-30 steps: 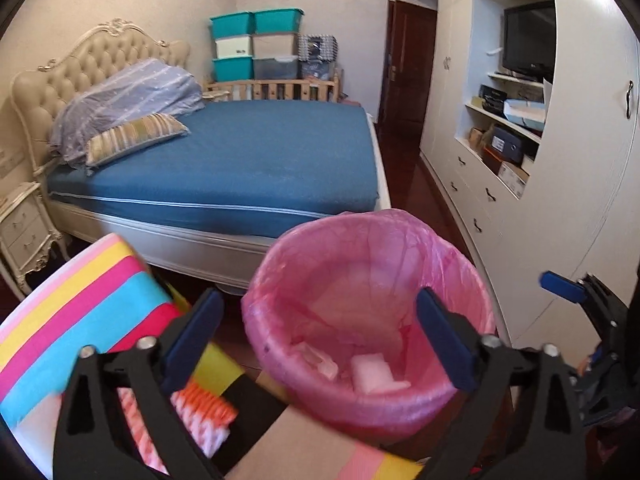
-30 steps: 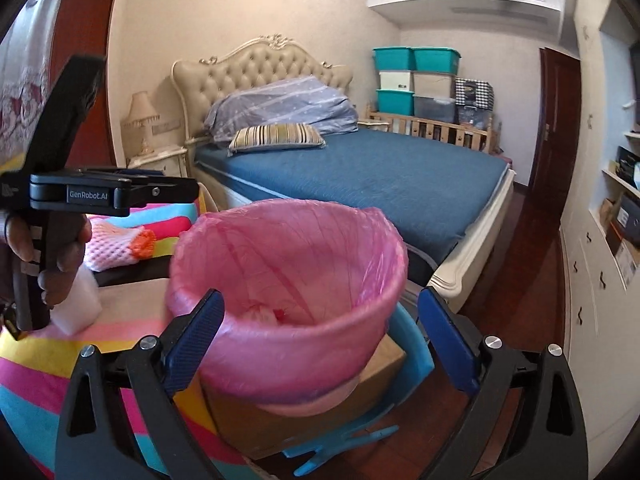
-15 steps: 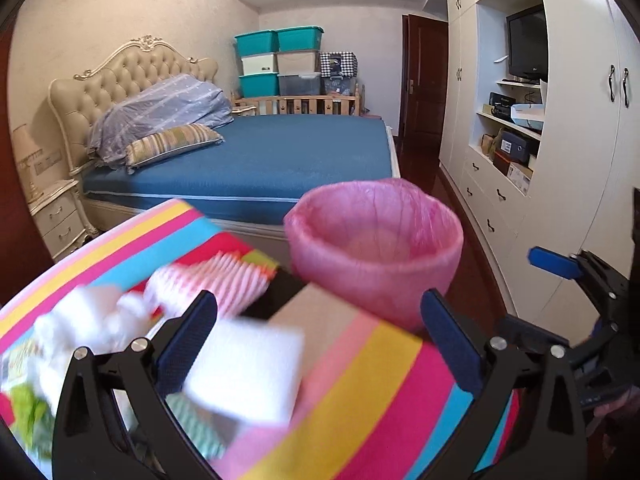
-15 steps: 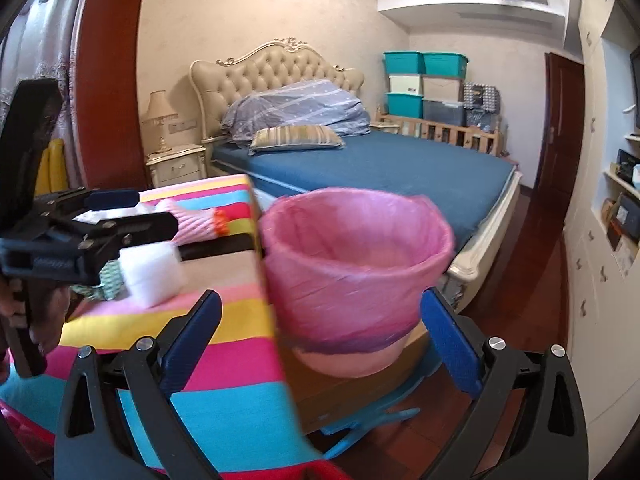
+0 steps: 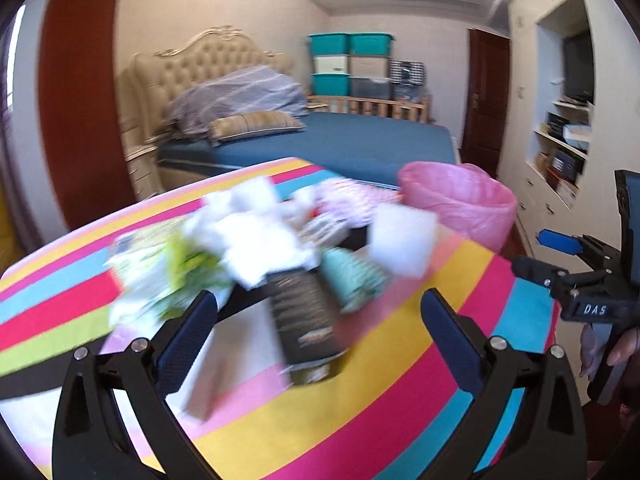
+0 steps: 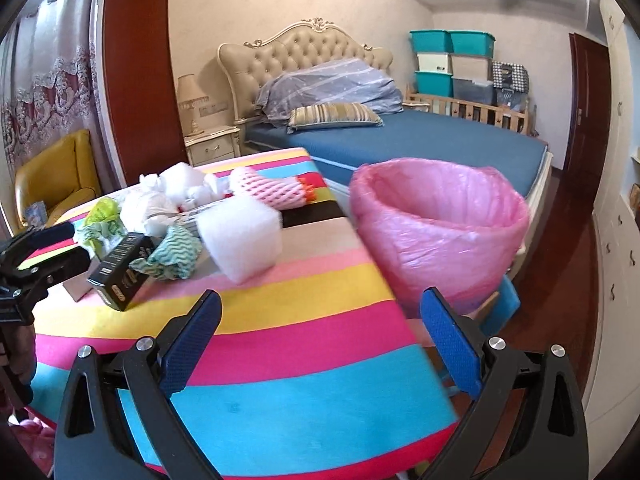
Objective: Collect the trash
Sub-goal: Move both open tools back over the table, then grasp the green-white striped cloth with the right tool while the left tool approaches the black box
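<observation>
While both tongs, left (image 5: 318,344) and right (image 6: 320,344), gape empty, litter heap (image 6: 160,216) sits mid-worktop (image 6: 280,328) beside pink-lined bin (image 6: 440,236). Advice: straddle the black box (image 6: 120,272) squarely, then close.

Blue bed (image 6: 420,140), teal bins (image 6: 452,42), yellow armchair (image 6: 52,172).
</observation>
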